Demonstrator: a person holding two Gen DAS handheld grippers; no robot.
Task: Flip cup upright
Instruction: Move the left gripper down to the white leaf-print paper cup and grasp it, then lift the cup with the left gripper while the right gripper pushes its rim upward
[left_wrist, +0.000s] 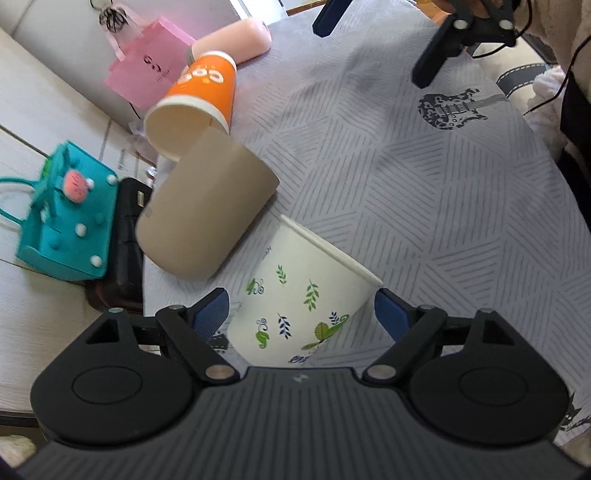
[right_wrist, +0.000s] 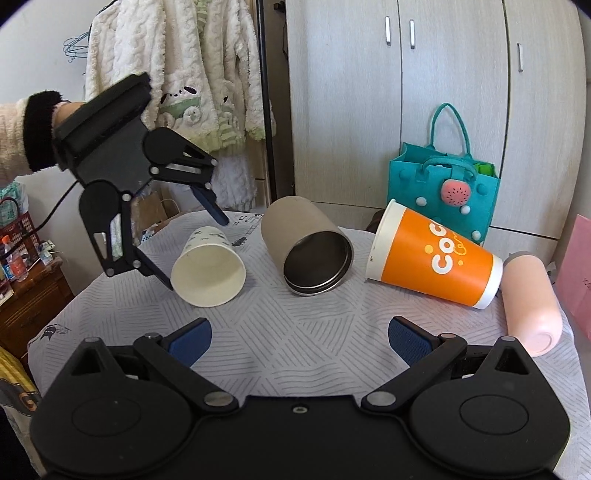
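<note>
A white paper cup with leaf prints (left_wrist: 299, 299) lies on its side on the grey patterned tablecloth (left_wrist: 424, 192). My left gripper (left_wrist: 301, 314) is open with its blue pads either side of the cup's body, not closed on it. In the right wrist view the same cup (right_wrist: 208, 266) shows its open mouth, with the left gripper (right_wrist: 199, 254) straddling it. A tan metal-lined cup (right_wrist: 306, 251), an orange cup (right_wrist: 436, 258) and a pink cup (right_wrist: 532, 306) also lie on their sides. My right gripper (right_wrist: 299, 341) is open and empty above the cloth.
A teal felt bag (right_wrist: 443, 195) stands behind the cups at the table's back edge, with a pink paper bag (left_wrist: 147, 70) beside it. White cupboards (right_wrist: 443, 92) and hanging white clothes (right_wrist: 177, 74) are behind. The table edge drops off at the left.
</note>
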